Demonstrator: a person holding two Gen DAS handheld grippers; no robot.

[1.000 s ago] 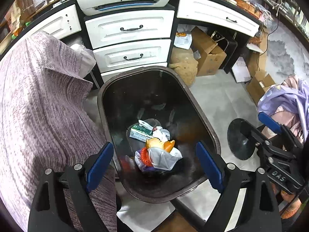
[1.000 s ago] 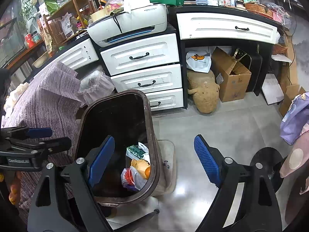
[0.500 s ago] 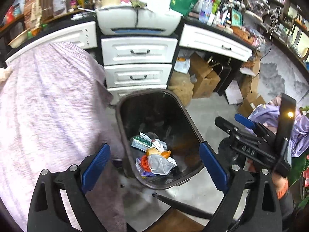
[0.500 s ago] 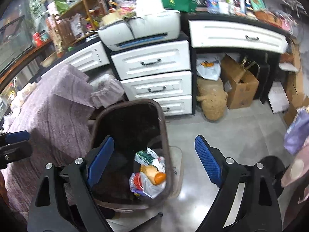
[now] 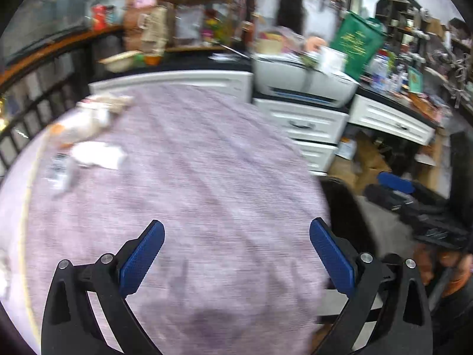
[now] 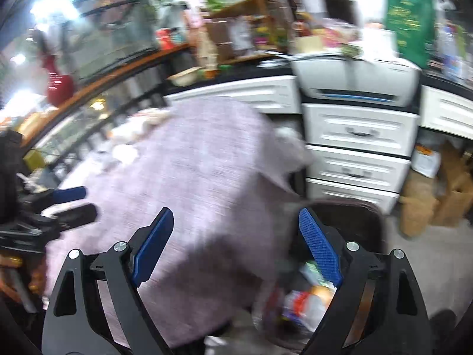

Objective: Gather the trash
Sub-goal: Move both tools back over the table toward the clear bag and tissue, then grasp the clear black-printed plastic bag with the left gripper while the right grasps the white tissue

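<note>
Table [image 5: 207,177] under a purple cloth fills most of both views, white drawers [image 6: 357,136] and a printer [image 6: 354,80] behind it, heavy motion blur. Dark bin [image 6: 348,216] stands on the floor at the table's right edge, toward its near corner; right wrist view shows it already holding trash [image 6: 304,298]: crumpled bags, something orange, a green packet, so part of the job looks done. More trash is left on the cloth by the far left edge: a white crumpled paper [image 5: 97,155], a pale wrapper with an orange bit [image 5: 79,124] beyond it, a small clear item [image 5: 60,171] nearer the edge, too blurred to name. Those are well apart from both grippers.

Left gripper [image 5: 236,254] over the cloth, jaws have just been opening to their widest, nothing between them. Right gripper [image 6: 236,245] spread wide over the table's right edge next to the bin, also empty.

Judgement: mid-task, between a drop and the next pick; remaining work is the far-left cluster, one piece at a time
</note>
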